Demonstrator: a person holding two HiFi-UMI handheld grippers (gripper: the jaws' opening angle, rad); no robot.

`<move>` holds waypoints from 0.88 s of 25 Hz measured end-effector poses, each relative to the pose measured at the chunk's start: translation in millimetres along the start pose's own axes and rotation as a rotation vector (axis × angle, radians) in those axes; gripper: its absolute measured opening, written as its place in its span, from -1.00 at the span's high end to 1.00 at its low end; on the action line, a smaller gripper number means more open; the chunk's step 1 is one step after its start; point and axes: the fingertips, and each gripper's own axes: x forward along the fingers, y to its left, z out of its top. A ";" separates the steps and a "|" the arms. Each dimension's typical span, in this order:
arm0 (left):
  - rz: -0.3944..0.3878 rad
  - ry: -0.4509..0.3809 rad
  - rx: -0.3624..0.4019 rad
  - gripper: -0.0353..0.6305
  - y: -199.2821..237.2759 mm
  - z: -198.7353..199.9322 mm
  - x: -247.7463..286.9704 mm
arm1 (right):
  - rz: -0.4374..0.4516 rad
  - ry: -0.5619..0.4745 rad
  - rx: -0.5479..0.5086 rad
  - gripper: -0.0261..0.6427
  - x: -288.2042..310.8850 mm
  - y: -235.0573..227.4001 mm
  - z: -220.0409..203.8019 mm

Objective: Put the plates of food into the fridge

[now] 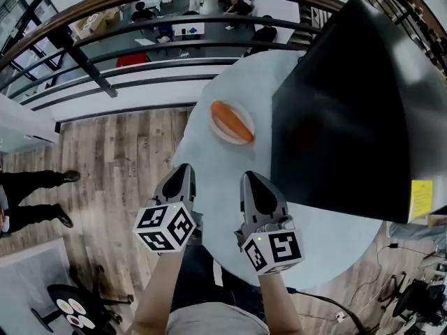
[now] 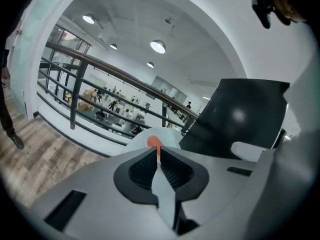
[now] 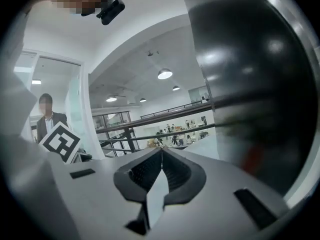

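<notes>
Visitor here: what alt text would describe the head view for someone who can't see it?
A person's left hand-held gripper and right hand-held gripper, both shut and empty, hover at the near edge of a round pale table holding a plate of orange food beside a black fridge.

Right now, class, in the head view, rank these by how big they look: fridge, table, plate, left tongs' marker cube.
1. fridge
2. table, partly hidden under the fridge
3. marker cube and plate look about alike. The cube is much nearer the camera, so I leave them unranked.
</notes>
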 end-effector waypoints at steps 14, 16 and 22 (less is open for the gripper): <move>-0.109 0.229 -0.470 0.74 -6.1 -35.3 103.8 | -0.128 0.082 0.032 0.88 37.6 -23.1 -17.9; -0.113 0.239 -0.543 0.70 -5.1 -37.3 115.7 | -0.131 0.087 0.034 0.88 40.3 -24.3 -18.9; -0.102 0.297 -0.652 0.60 -8.1 -50.2 140.7 | -0.146 0.101 0.041 0.88 39.4 -28.9 -18.5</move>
